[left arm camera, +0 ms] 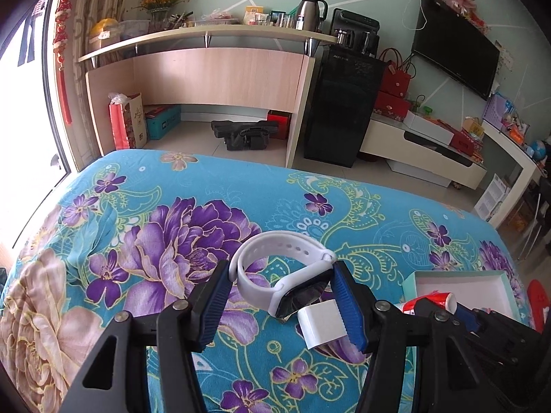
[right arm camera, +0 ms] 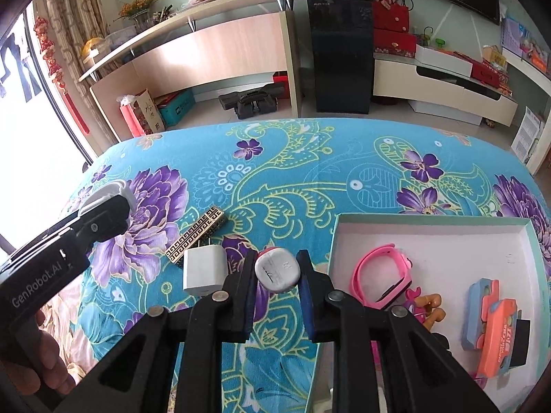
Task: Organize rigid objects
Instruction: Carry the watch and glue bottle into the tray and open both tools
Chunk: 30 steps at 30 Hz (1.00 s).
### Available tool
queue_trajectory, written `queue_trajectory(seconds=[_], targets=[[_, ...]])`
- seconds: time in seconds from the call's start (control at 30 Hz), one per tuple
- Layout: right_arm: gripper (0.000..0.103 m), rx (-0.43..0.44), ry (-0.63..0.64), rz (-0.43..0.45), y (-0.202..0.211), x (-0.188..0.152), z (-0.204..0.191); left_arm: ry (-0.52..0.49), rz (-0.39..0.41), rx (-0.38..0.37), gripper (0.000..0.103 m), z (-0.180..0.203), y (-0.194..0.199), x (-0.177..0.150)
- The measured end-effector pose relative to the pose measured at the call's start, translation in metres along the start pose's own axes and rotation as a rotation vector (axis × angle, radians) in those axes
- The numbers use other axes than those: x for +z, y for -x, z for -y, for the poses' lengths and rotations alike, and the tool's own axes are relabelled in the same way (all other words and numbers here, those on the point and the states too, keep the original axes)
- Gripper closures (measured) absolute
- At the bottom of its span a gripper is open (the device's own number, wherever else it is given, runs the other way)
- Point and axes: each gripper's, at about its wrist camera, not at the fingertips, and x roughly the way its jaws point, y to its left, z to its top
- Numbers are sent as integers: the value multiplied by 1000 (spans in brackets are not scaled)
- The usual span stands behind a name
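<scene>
In the left wrist view my left gripper (left arm camera: 284, 304) has its blue-padded jaws around a white smartwatch (left arm camera: 289, 275) that lies on the floral bedspread; the right pad touches the watch face, the left pad stands at the strap. A white charger block (left arm camera: 322, 321) lies beside the watch. In the right wrist view my right gripper (right arm camera: 277, 294) is shut on a small grey and red oval object (right arm camera: 275, 270), held left of the white box (right arm camera: 516, 258). The box holds a pink watch (right arm camera: 380, 277), an orange and blue toy (right arm camera: 492, 327) and a small figure (right arm camera: 427, 306).
A black and gold patterned case (right arm camera: 196, 237) and the white charger (right arm camera: 205, 270) lie on the bedspread left of my right gripper. The left gripper body (right arm camera: 69, 241) shows at the left. The bed's far edge drops to a tiled floor with desk and cabinets.
</scene>
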Motion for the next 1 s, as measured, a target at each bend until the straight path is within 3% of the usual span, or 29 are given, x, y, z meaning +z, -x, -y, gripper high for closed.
queue_trajectory(seconds=[0.23, 0.7, 1.0], targets=[[80, -26, -47, 57, 24, 5, 25, -55, -10, -36, 41, 30, -1, -1], [80, -236, -280, 111, 62, -7, 140, -238, -19, -192, 41, 136, -3, -13], [80, -328, -360, 117, 78, -20, 182, -347, -53, -252, 41, 197, -16, -34]])
